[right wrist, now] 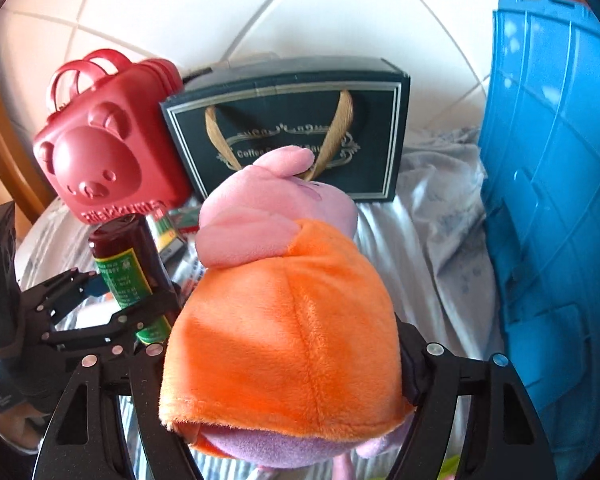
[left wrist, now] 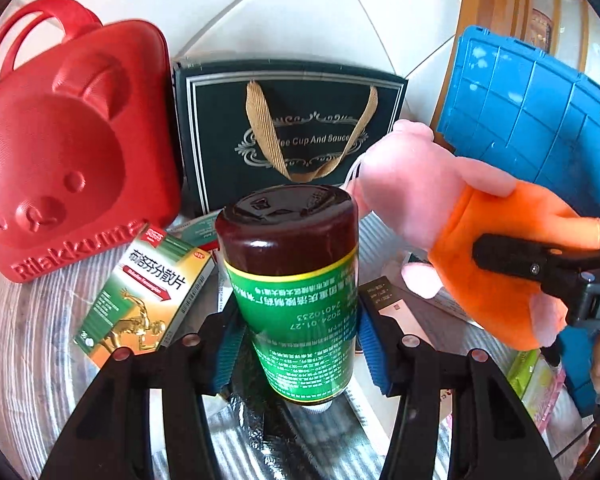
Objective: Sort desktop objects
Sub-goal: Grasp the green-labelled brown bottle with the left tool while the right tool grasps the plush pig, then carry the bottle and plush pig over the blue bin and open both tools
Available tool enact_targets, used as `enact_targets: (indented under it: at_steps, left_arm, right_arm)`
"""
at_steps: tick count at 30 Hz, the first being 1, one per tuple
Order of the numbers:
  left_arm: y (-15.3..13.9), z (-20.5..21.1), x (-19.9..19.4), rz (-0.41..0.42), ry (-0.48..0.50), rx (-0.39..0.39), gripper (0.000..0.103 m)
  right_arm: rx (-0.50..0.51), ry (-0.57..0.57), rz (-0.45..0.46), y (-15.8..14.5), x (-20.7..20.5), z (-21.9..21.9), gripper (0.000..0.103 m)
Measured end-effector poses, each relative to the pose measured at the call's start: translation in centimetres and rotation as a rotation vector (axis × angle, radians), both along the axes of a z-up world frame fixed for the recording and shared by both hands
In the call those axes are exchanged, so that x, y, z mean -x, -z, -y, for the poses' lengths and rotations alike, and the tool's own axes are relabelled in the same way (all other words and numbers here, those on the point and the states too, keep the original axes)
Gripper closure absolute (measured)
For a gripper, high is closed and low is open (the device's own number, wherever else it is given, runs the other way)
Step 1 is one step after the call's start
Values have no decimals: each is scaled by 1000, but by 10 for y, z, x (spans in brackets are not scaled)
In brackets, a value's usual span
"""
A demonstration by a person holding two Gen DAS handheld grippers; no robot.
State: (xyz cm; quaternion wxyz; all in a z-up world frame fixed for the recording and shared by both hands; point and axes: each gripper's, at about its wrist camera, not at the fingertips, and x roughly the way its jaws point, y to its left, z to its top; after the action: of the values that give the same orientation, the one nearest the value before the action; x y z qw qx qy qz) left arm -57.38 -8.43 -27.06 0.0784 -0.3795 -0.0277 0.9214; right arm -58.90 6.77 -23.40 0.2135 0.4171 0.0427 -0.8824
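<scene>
My left gripper (left wrist: 296, 340) is shut on a brown medicine bottle (left wrist: 292, 272) with a green label, held bottom-forward above the table. It also shows at the left of the right wrist view (right wrist: 130, 264). My right gripper (right wrist: 284, 364) is shut on a pink plush pig in an orange dress (right wrist: 284, 320), lifted above the cloth. The pig also shows at the right of the left wrist view (left wrist: 479, 248), with a right finger (left wrist: 539, 268) pressed into it.
A red Rilakkuma case (left wrist: 60, 152) and a dark gift box with gold ribbon (left wrist: 292, 128) stand at the back. A blue crate (right wrist: 551, 220) stands at the right. A green and orange medicine box (left wrist: 144, 296) and other packets lie on the grey cloth (right wrist: 431, 220).
</scene>
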Motion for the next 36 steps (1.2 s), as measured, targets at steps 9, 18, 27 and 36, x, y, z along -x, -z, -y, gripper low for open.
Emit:
enact_targets:
  at_steps: [9,18,27,36]
  left_arm:
    - [-25,12,-31,-35,13,-1,51]
    - [-91,16,-70,-164,20,17,51]
    - [-181,-25,-117,-320,125,38,51]
    - [-257,-124,-152,-456,340,26,51]
  right_arm:
    - [31,21,-51,-26,-19,-9,27]
    - [92,23,-187,-87,-60,-21,27]
    - [292,69,-296,-173,-135,-64,27]
    - [370,197,-454,-248,-221,-152,27]
